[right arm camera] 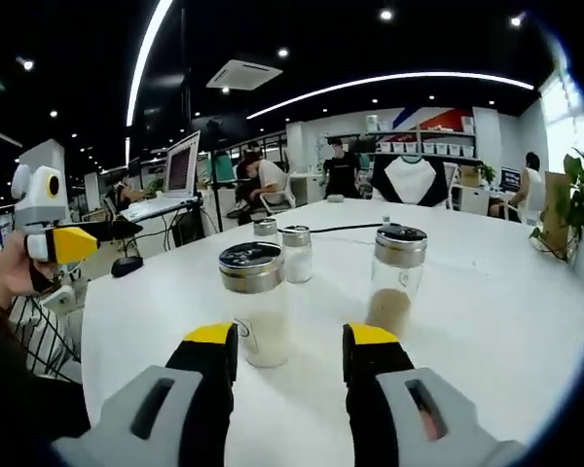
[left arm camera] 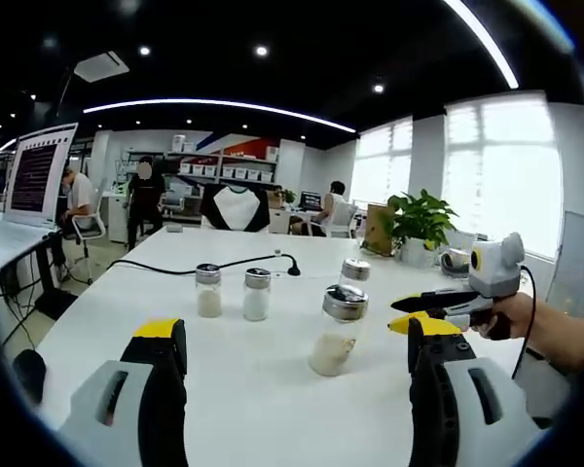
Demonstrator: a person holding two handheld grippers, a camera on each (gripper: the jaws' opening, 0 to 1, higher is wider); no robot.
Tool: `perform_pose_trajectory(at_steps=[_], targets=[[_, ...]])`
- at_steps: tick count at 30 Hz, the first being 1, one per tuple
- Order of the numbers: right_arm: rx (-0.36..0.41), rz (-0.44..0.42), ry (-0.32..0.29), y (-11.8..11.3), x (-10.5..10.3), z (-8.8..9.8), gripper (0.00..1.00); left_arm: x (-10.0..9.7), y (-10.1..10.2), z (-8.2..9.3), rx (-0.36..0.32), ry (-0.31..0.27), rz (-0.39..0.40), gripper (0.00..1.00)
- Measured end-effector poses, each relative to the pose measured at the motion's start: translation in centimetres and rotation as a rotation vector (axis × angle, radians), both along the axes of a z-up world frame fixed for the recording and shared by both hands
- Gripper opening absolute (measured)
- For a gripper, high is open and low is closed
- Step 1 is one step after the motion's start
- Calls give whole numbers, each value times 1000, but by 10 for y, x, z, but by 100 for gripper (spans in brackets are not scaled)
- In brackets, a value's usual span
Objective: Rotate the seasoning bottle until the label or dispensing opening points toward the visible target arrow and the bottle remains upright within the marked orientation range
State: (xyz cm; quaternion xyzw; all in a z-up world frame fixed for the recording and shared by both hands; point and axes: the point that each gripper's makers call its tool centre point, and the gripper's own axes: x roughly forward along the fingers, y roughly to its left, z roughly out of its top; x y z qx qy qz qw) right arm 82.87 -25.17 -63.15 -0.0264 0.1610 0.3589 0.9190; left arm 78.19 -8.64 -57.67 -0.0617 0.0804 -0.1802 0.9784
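A glass seasoning bottle point(left arm camera: 337, 331) with a metal cap and pale powder stands on the white table point(left arm camera: 253, 399), leaning slightly in the left gripper view. My left gripper point(left arm camera: 292, 336) is open, short of the bottle, which sits toward its right jaw. My right gripper point(left arm camera: 430, 304), held by a hand point(left arm camera: 514, 316), points at the bottle from the right. In the right gripper view the same bottle point(right arm camera: 255, 306) stands just ahead of my open right gripper point(right arm camera: 290, 345), nearer its left jaw. The left gripper point(right arm camera: 78, 240) shows at the far left.
A second capped bottle point(right arm camera: 394, 277) stands right of the first. Two small shakers point(left arm camera: 208, 290) point(left arm camera: 257, 294) sit farther back. A black cable point(left arm camera: 175, 269) crosses the table. A potted plant point(left arm camera: 419, 219), a monitor point(left arm camera: 39, 175) and seated people are beyond.
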Motion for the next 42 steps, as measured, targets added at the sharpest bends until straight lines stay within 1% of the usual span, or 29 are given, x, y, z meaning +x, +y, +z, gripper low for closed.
perform_pose_trajectory(at_steps=[3,5,7,12,14,20,25,29,36,39,42], targets=[[10,-28,0,-8,-1,3,42,0,0,1,-3,-4,1,100],[8,-60,-7,-18,0,4,42,0,0,1,-4,-5,0,100],[19,-119,-34,-29,4,9,42,0,0,1,-6,-6,1,100],[27,-183,-24,-47,2,7,44,0,-1,1,-7,-7,-3,100],[32,-192,-21,-50,1,6,45,0,-2,0,-7,-7,-6,100],[30,-214,-22,-53,1,6,45,0,-2,0,-6,-7,-7,100],[23,-229,-25,-54,5,7,46,0,-3,-1,-4,-3,-10,100],[27,-241,-35,-57,10,11,46,0,-3,-1,1,-2,-11,100],[-22,-232,-32,-55,22,3,46,0,-2,-2,1,0,-11,100],[-9,-242,-17,-55,27,0,47,-1,-2,-2,3,2,-11,100],[-19,-253,-28,-57,34,3,47,-2,-2,-2,4,2,-11,100]])
